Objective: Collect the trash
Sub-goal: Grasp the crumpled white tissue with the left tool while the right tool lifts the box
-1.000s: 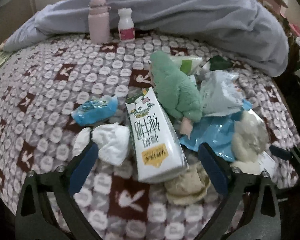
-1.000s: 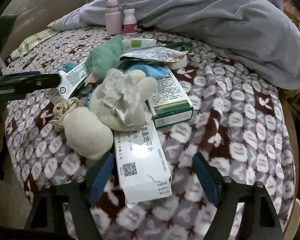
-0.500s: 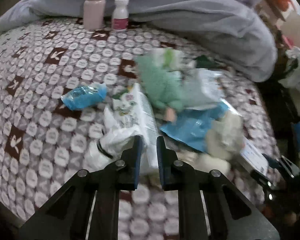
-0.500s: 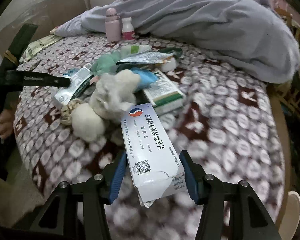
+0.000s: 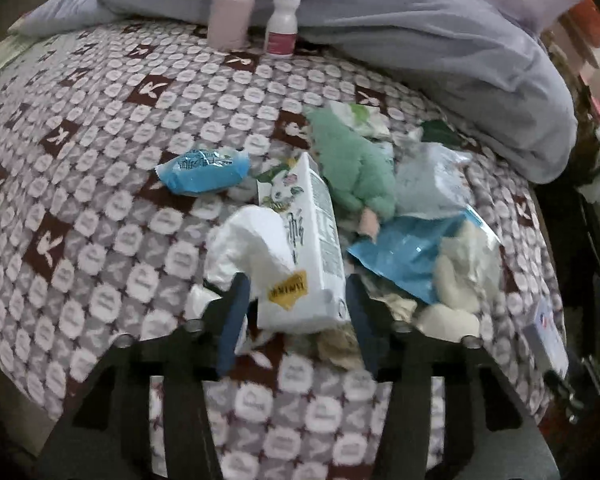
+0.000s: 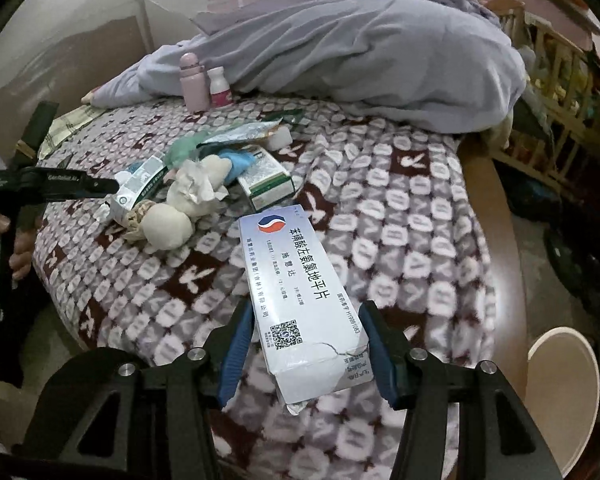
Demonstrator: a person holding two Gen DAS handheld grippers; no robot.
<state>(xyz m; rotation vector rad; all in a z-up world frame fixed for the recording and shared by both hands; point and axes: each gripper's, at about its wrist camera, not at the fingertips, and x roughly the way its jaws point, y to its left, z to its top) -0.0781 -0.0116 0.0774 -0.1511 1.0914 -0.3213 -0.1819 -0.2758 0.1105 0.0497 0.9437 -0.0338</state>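
Observation:
My left gripper (image 5: 296, 312) is shut on a white milk carton (image 5: 304, 248), with a crumpled white tissue (image 5: 248, 244) against its left finger. The carton is raised at the near end of a trash pile on the bed. My right gripper (image 6: 306, 344) is shut on a white medicine box (image 6: 296, 292) and holds it lifted above the blanket. The pile holds a blue wrapper (image 5: 200, 168), a green plush toy (image 5: 352, 164), a blue bag (image 5: 404, 252) and a green-and-white box (image 6: 266, 180). The left gripper also shows in the right wrist view (image 6: 100, 186).
A pink bottle (image 5: 232, 4) and a small white bottle (image 5: 282, 26) stand at the far side against a grey duvet (image 5: 420, 32). The patterned blanket (image 5: 100, 200) covers the bed. A round white rim (image 6: 560, 380) sits beyond the bed's right edge.
My left gripper was shut and empty half a second ago and now grips the milk carton. My right gripper has lifted the medicine box further away from the pile.

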